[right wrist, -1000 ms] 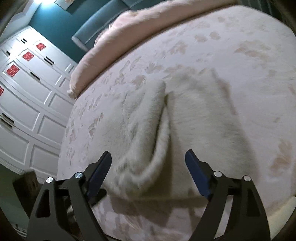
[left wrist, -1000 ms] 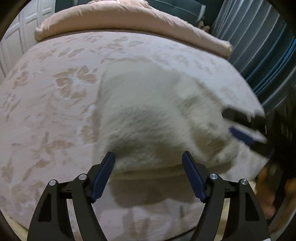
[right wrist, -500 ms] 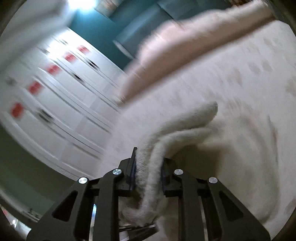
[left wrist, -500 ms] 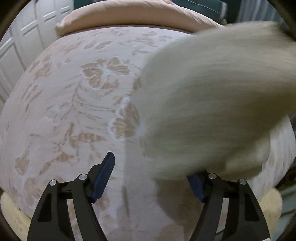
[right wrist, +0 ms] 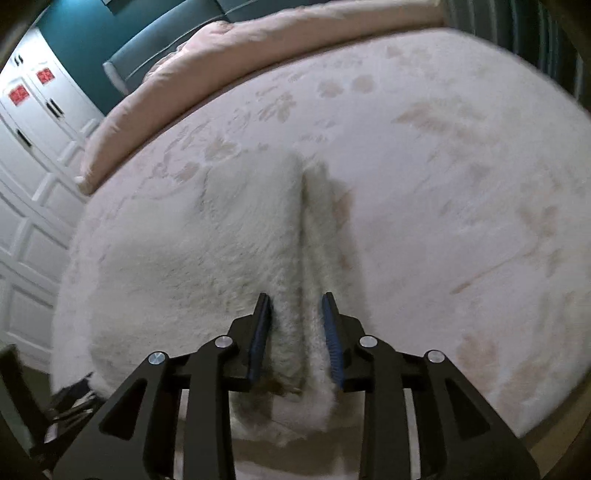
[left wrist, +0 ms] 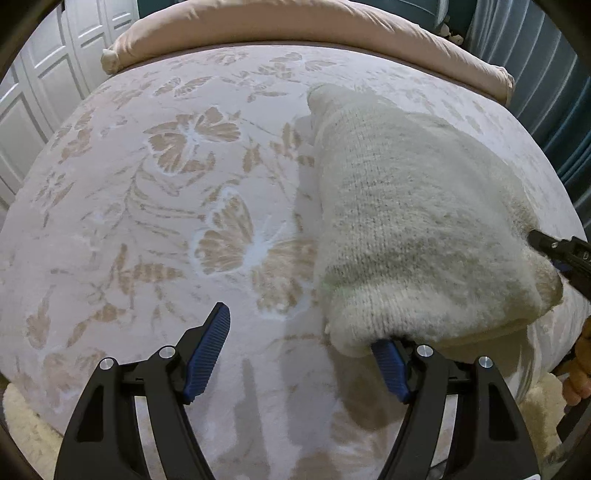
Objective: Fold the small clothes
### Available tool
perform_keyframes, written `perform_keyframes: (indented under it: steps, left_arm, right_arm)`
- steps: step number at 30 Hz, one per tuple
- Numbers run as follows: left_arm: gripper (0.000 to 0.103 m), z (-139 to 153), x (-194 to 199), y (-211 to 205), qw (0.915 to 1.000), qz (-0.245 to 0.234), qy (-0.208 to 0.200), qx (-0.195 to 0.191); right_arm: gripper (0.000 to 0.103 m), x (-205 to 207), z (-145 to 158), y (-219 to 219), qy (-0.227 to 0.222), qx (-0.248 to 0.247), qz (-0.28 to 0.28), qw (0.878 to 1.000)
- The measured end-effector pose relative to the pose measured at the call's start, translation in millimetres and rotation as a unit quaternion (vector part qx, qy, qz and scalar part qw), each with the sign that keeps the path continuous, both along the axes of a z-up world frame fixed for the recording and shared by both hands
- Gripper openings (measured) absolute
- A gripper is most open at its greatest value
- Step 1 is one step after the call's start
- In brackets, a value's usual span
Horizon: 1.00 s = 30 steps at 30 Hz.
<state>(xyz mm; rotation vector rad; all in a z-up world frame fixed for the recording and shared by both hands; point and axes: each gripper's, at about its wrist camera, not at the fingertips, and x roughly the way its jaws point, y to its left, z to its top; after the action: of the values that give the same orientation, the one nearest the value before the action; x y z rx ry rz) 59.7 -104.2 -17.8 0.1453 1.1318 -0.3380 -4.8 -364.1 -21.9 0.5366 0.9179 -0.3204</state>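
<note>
A cream knit sweater (left wrist: 413, 221) lies folded in a long bundle on the floral bed cover (left wrist: 166, 221). My left gripper (left wrist: 299, 326) stands open at its near left corner; the right fingertip is hidden under the sweater's edge and the left finger (left wrist: 216, 332) is over bare cover. In the right wrist view the sweater (right wrist: 192, 258) shows a fold ridge running away from me. My right gripper (right wrist: 295, 325) has that ridge between its pads, the jaws opening but still touching the knit. The right gripper (left wrist: 550, 251) also shows at the sweater's right end.
A pink rolled duvet (left wrist: 295, 29) runs along the far side of the bed. White panelled wardrobe doors (right wrist: 33, 155) stand to the left, blue curtains (left wrist: 546, 74) to the right. The bed's near edge drops to a fluffy rug (left wrist: 22, 417). A hand (left wrist: 580, 365) shows at the right edge.
The spread sweater was gripped by my right gripper, swung across and laid down folded. The right jaws went from wide to narrow on the fold. The left gripper stayed open, turning slightly.
</note>
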Motion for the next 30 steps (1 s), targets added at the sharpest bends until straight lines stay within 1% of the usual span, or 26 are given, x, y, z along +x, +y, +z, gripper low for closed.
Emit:
perform_keyframes:
  steps: [2,3,5,7,8,10,11,12,13,15,16,17,18,19,20,21,23,24,25,27,28,29,30]
  left_arm:
    - [0.072,5.7,-5.3,1.2,0.9999,-0.008,-0.004,0.007]
    - [0.072,7.6,-8.0,2.7,0.9999,-0.01,-0.005,0.009]
    - [0.072,12.7,-15.9,8.2,0.9999,-0.012,-0.002,0.012]
    - [0.073,17.6,-20.8,13.9,0.9998,-0.009,-0.002,0.017]
    - [0.074,18.8,-22.2,16.3,0.9997,-0.006,-0.002,0.023]
    - [0.075,22.6,-24.9,24.6,0.9994,0.002,0.001,0.035]
    - [0.076,24.4,-25.8,28.7,0.9993,0.007,0.002,0.036]
    - [0.076,26.7,-27.1,33.9,0.9993,0.013,0.001,0.035]
    - [0.079,27.9,-27.6,37.7,0.9993,0.018,-0.001,0.034]
    - [0.08,28.3,-27.2,46.1,0.9987,0.032,-0.004,0.041]
    - [0.08,27.7,-26.7,48.9,0.9985,0.035,-0.002,0.042]
    - [0.08,27.3,-26.6,50.9,0.9984,0.037,0.0,0.042]
    - [0.08,26.5,-26.4,53.0,0.9983,0.04,0.001,0.042]
    - [0.08,26.1,-26.5,53.4,0.9983,0.04,0.001,0.041]
    - [0.08,25.4,-26.5,53.3,0.9983,0.04,0.003,0.042]
    - [0.08,24.5,-26.5,51.9,0.9984,0.038,0.006,0.042]
    - [0.08,23.7,-27.5,47.4,0.9984,0.036,0.006,0.044]
    - [0.08,23.7,-28.1,45.6,0.9983,0.034,0.006,0.046]
    - [0.08,24.2,-29.0,43.2,0.9984,0.032,0.005,0.046]
    - [0.08,25.2,-31.7,38.9,0.9984,0.031,0.001,0.047]
    - [0.08,25.0,-32.9,36.8,0.9985,0.03,0.0,0.047]
    - [0.08,23.7,-33.8,34.5,0.9984,0.028,0.001,0.048]
    - [0.08,22.4,-34.3,32.3,0.9984,0.027,0.003,0.049]
  right_arm:
    - [0.031,-10.6,19.0,4.9,-0.003,-0.028,-0.034,0.999]
    - [0.031,-15.5,25.3,1.7,-0.012,-0.034,-0.035,0.999]
    - [0.031,-13.9,47.9,23.1,-0.054,-0.015,0.013,0.998]
    - [0.031,-7.4,66.3,44.5,-0.081,-0.004,0.065,0.995]
    - [0.031,1.5,74.6,59.4,-0.091,-0.004,0.093,0.992]
    - [0.031,16.4,78.7,79.6,-0.098,-0.003,0.128,0.987]
    - [0.031,30.7,71.2,92.8,-0.085,-0.002,0.143,0.986]
    - [0.031,41.9,55.1,102.3,-0.062,0.0,0.157,0.986]
    - [0.03,45.1,37.7,109.5,-0.038,0.003,0.165,0.986]
    - [0.031,56.0,-18.1,125.5,0.031,0.008,0.178,0.984]
    - [0.031,51.4,-27.2,130.2,0.015,0.005,0.18,0.984]
    - [0.031,43.4,-22.0,134.9,-0.001,-0.01,0.185,0.983]
    - [0.031,42.2,-15.6,135.5,0.008,-0.012,0.188,0.982]
    - [0.031,41.4,-7.3,132.4,0.012,-0.006,0.185,0.983]
    - [0.03,38.6,7.1,124.5,0.003,0.007,0.178,0.984]
    - [0.03,34.8,20.0,116.7,-0.01,0.007,0.17,0.985]
    - [0.031,28.8,40.8,99.7,-0.036,-0.018,0.142,0.989]
    - [0.031,26.0,44.4,92.0,-0.04,-0.028,0.132,0.99]
    - [0.031,21.1,43.4,81.4,-0.035,-0.04,0.116,0.992]
    - [0.032,12.0,20.5,62.9,-0.001,-0.033,0.092,0.995]
    - [0.031,7.9,-2.1,56.5,0.033,-0.021,0.084,0.996]
    - [0.031,-0.6,-26.2,54.9,0.054,-0.004,0.083,0.995]
    - [0.031,-6.5,-34.8,54.5,0.041,0.007,0.086,0.995]
